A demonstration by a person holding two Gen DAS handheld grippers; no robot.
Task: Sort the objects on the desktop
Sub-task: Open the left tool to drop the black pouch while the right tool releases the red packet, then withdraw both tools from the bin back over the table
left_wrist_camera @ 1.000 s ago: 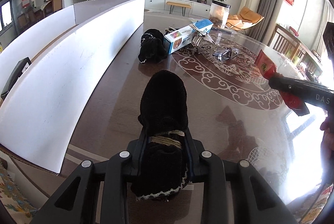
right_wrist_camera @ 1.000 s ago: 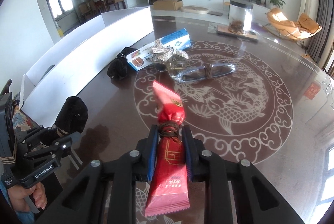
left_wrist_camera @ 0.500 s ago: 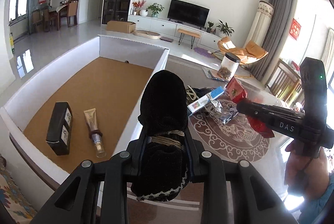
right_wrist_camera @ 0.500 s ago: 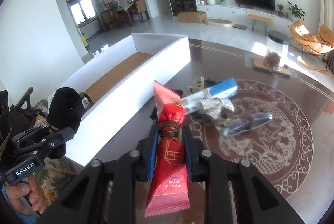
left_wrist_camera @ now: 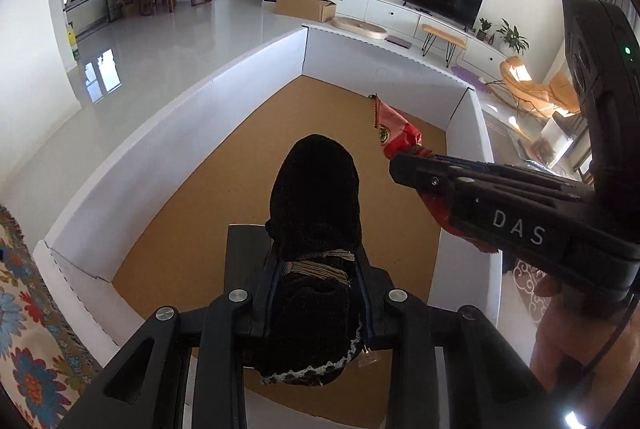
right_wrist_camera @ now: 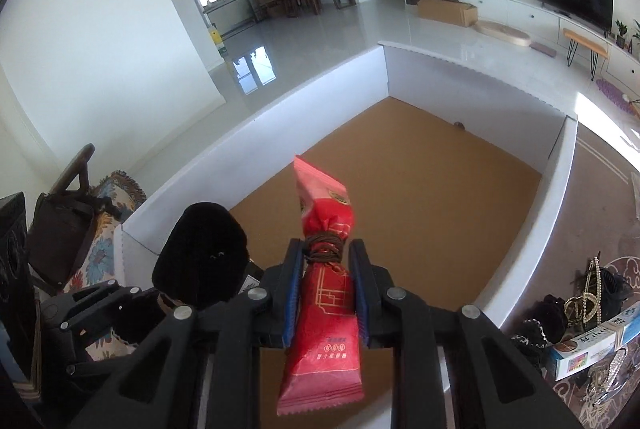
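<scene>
Right wrist view: the right hand-held gripper [right_wrist_camera: 324, 293] pinches a light, crinkly red snack packet [right_wrist_camera: 324, 269] at its waist above the white box [right_wrist_camera: 520, 257]; the left hand-held gripper [left_wrist_camera: 316, 293] clasps a soft black pouch [left_wrist_camera: 316, 197], squashy mid-body.

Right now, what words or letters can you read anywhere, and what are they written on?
"DAS": white letters on the side of the right gripper, seen from the left wrist.
Red snack packet: gold pattern and small print, too blurred to read.
Blue and white box on the table: printed characters, too small to read.
Red posters on the far window: unreadable.
</scene>
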